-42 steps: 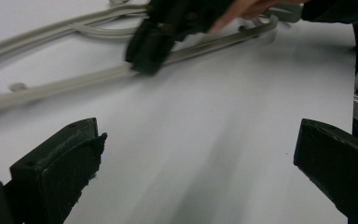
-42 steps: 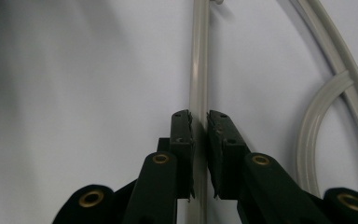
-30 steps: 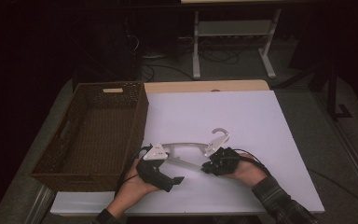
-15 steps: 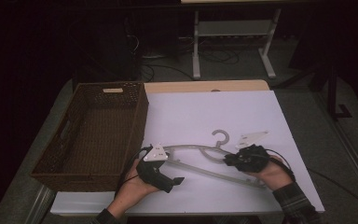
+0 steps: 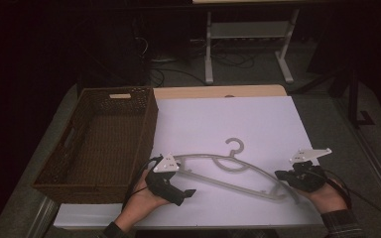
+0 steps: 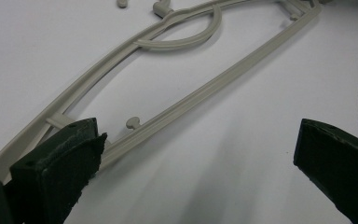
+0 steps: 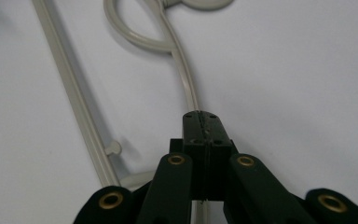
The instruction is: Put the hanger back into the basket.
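— What's the surface and room like?

— I'm on a white table (image 5: 258,119); the room beyond is dark, with a metal stand (image 5: 248,44) on the floor.

— Count things?

— One grey hanger (image 5: 238,171) lying flat near the front, one wicker basket (image 5: 99,139) at left. My right gripper (image 7: 200,122) is clamped on the hanger's upper arm; my left gripper (image 6: 196,149) gapes wide beside its other end.

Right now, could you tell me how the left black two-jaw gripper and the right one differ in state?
The left gripper has its jaws spread wide, with one jaw beside the grey plastic hanger; the right gripper is shut on the hanger's upper arm. The left sits by the brown wicker basket, the right at the hanger's far end. Both are hand-held.
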Action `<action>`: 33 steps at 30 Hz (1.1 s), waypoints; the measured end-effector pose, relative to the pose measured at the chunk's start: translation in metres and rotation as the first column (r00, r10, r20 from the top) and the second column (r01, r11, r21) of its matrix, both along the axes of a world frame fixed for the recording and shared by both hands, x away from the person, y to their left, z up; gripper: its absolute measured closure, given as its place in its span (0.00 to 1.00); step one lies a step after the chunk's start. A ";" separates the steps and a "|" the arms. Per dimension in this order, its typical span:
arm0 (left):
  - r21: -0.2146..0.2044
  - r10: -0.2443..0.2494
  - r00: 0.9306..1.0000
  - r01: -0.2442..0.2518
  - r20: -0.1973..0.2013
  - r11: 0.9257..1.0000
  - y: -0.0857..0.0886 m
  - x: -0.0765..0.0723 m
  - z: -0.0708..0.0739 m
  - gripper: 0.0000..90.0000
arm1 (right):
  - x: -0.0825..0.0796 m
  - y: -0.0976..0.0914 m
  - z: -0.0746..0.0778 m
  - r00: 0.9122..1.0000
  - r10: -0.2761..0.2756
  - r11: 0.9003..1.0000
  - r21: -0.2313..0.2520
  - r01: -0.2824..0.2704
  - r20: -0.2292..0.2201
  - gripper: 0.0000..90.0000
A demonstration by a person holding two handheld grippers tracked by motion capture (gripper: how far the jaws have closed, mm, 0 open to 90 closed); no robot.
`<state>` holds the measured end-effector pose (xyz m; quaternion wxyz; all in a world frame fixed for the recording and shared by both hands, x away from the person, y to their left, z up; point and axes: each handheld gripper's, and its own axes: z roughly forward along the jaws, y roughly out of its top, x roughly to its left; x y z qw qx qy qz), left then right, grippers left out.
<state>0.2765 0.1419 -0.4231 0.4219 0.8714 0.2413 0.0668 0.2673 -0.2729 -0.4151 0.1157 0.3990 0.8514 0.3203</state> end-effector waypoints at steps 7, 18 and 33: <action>0.002 -0.001 1.000 0.001 -0.002 1.000 0.000 0.000 0.000 0.00 | 0.001 0.003 -0.006 0.999 0.014 0.999 -0.050 -0.016 -0.041 1.00; 0.001 0.003 1.000 -0.003 0.000 1.000 0.000 0.000 0.000 0.00 | 0.003 0.005 -0.009 0.999 0.015 0.992 -0.125 -0.019 -0.032 1.00; 0.008 0.007 1.000 -0.007 -0.005 1.000 -0.002 0.001 -0.002 0.00 | 0.065 -0.009 -0.019 0.997 -0.072 0.983 -0.169 0.075 0.022 1.00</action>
